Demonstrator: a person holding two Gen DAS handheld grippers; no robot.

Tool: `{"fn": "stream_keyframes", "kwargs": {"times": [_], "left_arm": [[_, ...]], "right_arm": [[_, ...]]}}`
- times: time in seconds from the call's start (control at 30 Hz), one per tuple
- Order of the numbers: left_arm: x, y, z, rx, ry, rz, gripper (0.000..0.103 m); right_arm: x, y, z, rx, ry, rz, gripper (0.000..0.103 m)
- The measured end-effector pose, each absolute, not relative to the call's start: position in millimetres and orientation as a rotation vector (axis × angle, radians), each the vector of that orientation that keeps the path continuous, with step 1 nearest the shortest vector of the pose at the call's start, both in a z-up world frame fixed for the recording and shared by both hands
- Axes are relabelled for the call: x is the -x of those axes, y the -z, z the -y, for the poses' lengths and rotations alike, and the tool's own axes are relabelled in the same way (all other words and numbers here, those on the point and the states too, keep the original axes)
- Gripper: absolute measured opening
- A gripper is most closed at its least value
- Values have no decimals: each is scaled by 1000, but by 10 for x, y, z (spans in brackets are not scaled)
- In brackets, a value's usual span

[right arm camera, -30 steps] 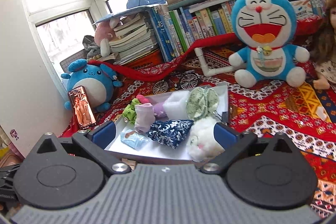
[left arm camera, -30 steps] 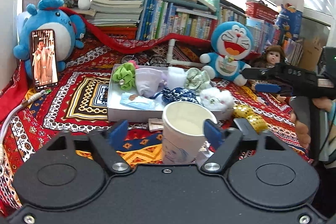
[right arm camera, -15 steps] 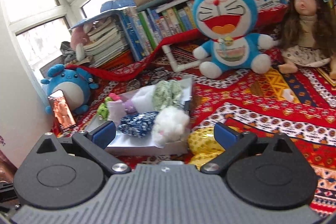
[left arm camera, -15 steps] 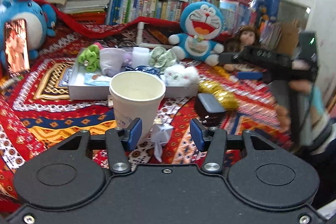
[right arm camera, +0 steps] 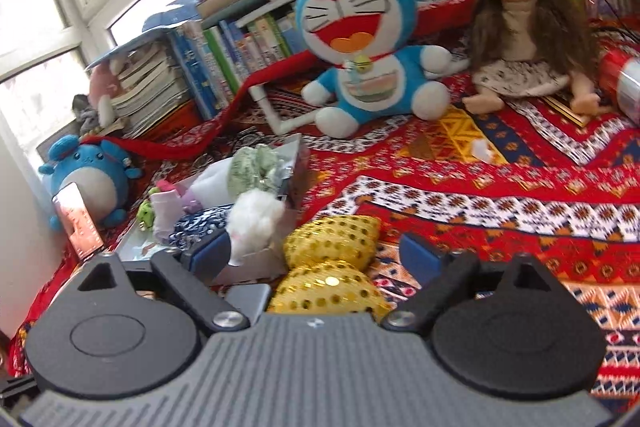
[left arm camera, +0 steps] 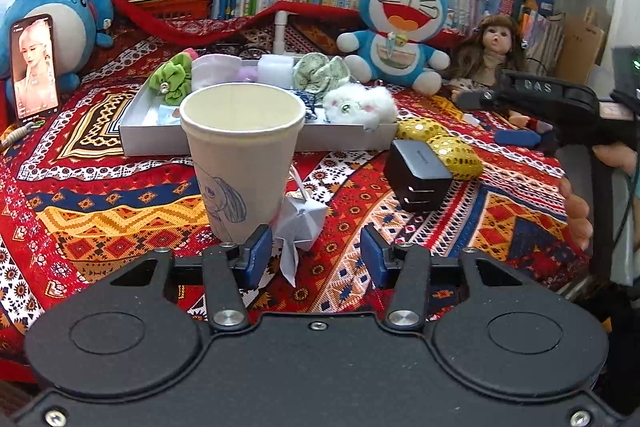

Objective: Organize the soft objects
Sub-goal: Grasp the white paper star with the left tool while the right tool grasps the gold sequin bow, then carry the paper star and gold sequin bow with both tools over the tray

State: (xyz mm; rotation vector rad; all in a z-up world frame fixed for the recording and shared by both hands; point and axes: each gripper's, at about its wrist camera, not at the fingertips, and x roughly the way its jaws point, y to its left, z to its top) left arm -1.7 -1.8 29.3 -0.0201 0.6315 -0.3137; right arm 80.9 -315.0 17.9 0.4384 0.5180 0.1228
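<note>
The left gripper (left arm camera: 316, 253) had come down low over the patterned cloth (left arm camera: 440, 227). Its fingers had closed part way and held nothing. The paper cup (left arm camera: 240, 163) that was between them a moment before now stood just past the left finger. A small white paper toy (left arm camera: 302, 223) lay between the tips.

The right gripper (right arm camera: 320, 255) had dropped too, and its fingers were closing. The gold sequin bow (right arm camera: 332, 259) sat between them, not yet squeezed. It will probably go into the white tray (right arm camera: 256, 261) just beside it.
</note>
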Motion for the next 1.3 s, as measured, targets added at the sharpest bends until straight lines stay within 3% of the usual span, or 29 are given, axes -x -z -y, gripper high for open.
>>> {"fn": "stream_keyframes", "kwargs": {"times": [0.17, 0.47, 0.7, 0.93, 1.13, 1.2, 1.27, 1.3], "left_arm": [[-42, -231, 70, 21, 253, -618, 43], [-157, -116, 129, 64, 227, -647, 27], [-132, -117, 177, 49, 246, -635, 26], [-94, -171, 225, 22, 284, -614, 26], [-119, -230, 252, 22, 325, -620, 26], [-135, -259, 263, 22, 338, -619, 26], [-153, -298, 274, 18, 350, -612, 26], [-167, -322, 278, 20, 358, -610, 26]], "right_arm": [[-816, -71, 3177, -441, -80, -540, 79], [-933, 92, 3226, -524, -93, -568, 66], [-1079, 137, 3164, -545, -133, -590, 68], [-1324, 111, 2978, -444, -136, -651, 85], [-1459, 70, 2859, -342, -116, -715, 85], [-1469, 47, 2832, -307, -116, -726, 79], [-1472, 28, 2809, -272, -114, -737, 65], [-1472, 21, 2812, -266, -115, -737, 63]]}}
